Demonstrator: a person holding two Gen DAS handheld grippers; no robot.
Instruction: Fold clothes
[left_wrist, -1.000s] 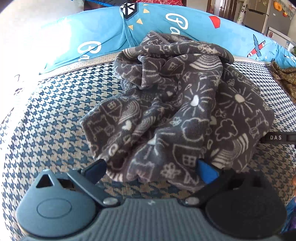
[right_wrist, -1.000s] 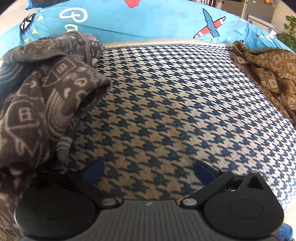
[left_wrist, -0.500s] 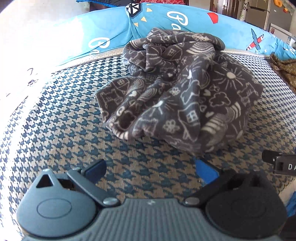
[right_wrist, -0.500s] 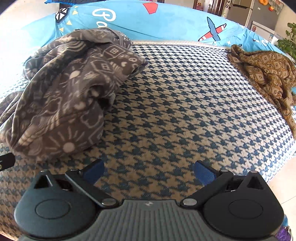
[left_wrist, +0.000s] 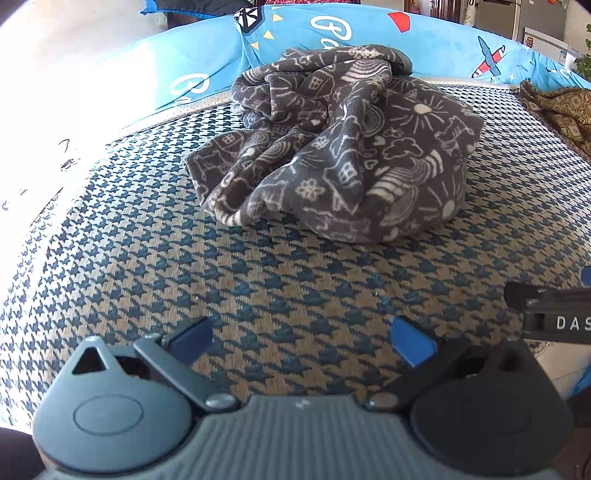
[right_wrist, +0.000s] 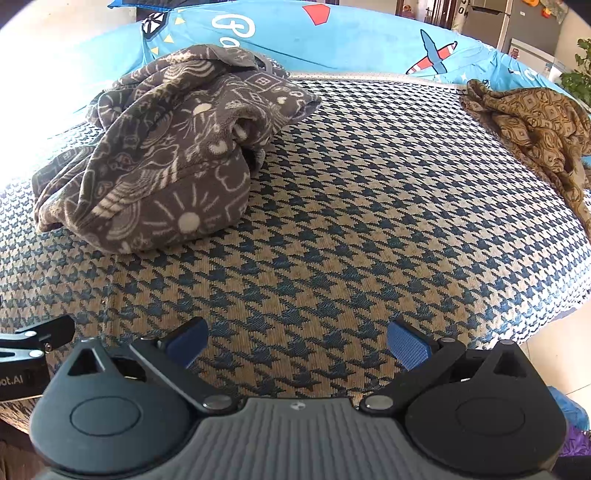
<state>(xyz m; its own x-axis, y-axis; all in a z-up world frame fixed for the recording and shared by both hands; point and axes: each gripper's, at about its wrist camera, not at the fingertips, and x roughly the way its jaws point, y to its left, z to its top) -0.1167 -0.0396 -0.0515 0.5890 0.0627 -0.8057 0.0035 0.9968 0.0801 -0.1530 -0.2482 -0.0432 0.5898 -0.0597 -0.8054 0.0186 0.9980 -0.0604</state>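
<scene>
A crumpled dark grey fleece garment (left_wrist: 340, 147) with white doodle prints lies in a heap on the houndstooth bed cover (left_wrist: 258, 280). In the right wrist view the same garment (right_wrist: 166, 158) sits at the upper left. My left gripper (left_wrist: 301, 339) is open, well short of the heap, with nothing between its blue pads. My right gripper (right_wrist: 297, 341) is also open and empty, over bare cover to the right of the garment. The right gripper's body (left_wrist: 550, 314) shows at the right edge of the left wrist view.
A brown patterned cloth (right_wrist: 532, 125) lies bunched at the far right of the bed. A blue printed quilt (right_wrist: 332, 33) runs along the back. The bed's right edge drops to a tiled floor (right_wrist: 554, 354). A fridge (right_wrist: 484, 22) stands beyond.
Both grippers have pulled back from the grey garment, which now lies farther off. A second ago the left fingers were at its hem; now they are clear of it.
</scene>
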